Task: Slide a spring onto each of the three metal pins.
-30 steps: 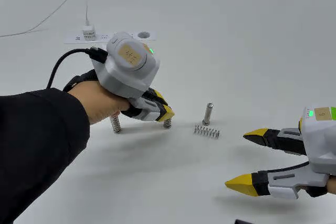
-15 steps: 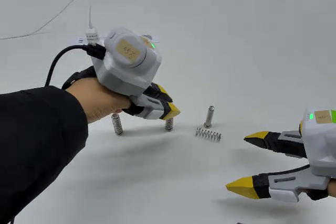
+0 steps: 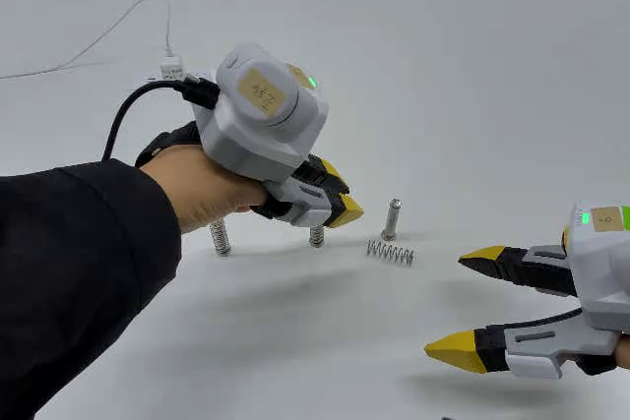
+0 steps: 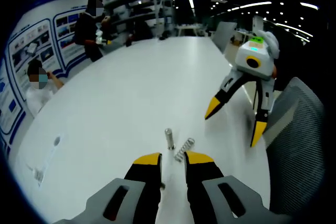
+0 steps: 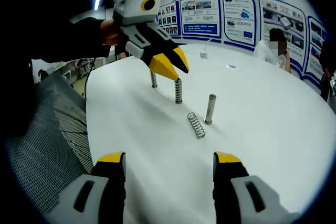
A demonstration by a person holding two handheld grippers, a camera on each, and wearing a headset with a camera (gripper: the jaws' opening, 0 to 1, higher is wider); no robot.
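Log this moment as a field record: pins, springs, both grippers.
pins with springs (head view): left pin, middle pin
bare pin: right pin, upright
loose spring: lying on the table beside the right pin
left gripper: hovers by the middle pin, jaws slightly apart, empty
right gripper: wide open, empty, right of the loose spring
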